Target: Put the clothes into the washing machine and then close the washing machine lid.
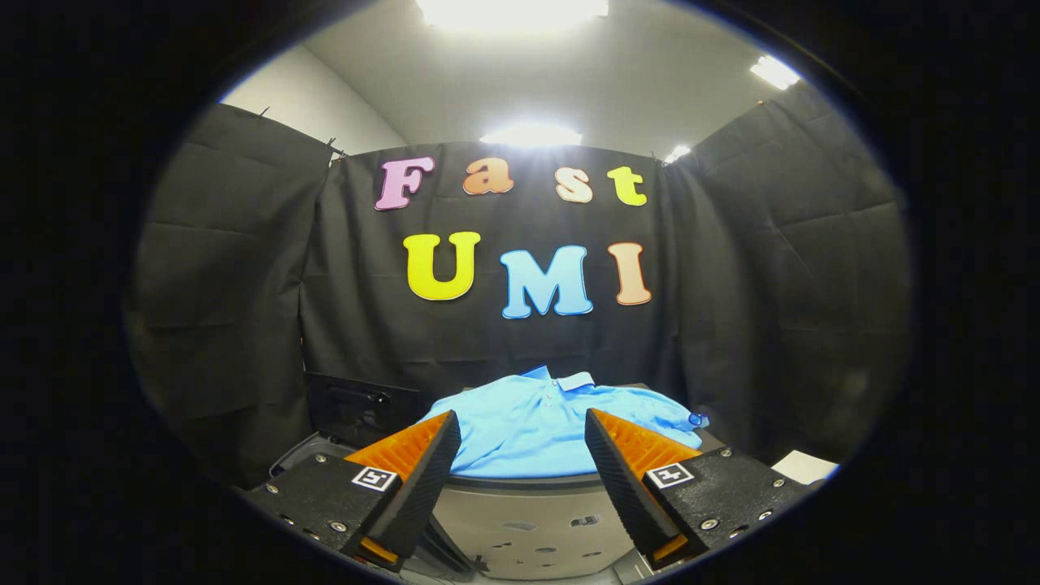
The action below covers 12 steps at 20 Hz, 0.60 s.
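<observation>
Washing machine (528, 520) sits low just below and beyond the claw, drum w/ holes visible between the fingers, and its dark lid (357, 410) looks raised at the back left, so lid still open. Blue polo shirt (536, 431) lies spread over the machine's far rim, not down in the drum yet. Claw (520, 439) is spread wide, gripping nothing, fingers either side of the shirt's near edge; judging by this, task barely begun: grab, drop in, shut lid all left.

Shirts: you are looking at 1 blue polo shirt (528, 435), lying just beyond the fingers.
Washing machines: 1 washing machine (528, 520) is sitting below, drum open.
Lids: 1 lid (361, 410) is standing raised.
Grippers: you are holding 1 gripper (522, 435), its 2 fingers spread apart.
</observation>
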{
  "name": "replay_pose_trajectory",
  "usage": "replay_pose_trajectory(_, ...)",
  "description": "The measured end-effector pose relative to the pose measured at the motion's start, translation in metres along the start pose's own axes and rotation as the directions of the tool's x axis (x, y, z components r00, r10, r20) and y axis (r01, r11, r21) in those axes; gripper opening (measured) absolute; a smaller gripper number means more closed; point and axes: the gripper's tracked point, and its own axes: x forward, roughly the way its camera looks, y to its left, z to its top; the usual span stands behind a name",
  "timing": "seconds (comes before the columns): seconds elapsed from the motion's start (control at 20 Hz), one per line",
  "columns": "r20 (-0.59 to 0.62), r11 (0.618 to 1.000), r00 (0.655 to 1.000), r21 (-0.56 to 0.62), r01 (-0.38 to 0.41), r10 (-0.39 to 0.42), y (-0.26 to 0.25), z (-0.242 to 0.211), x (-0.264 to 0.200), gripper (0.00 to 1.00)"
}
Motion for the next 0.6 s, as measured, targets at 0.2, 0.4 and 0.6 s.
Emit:
replay_pose_trajectory(0.2,-0.019,1.0,1.0,-0.01,0.003,-0.004,-0.009,0.004,0.028,0.96)
replay_pose_trajectory(0.4,-0.058,1.0,0.998,-0.022,0.0,-0.001,-0.018,0.001,0.056,0.96)
replay_pose_trajectory(0.6,-0.098,1.0,0.995,-0.024,-0.012,0.01,-0.022,0.002,0.083,0.96)
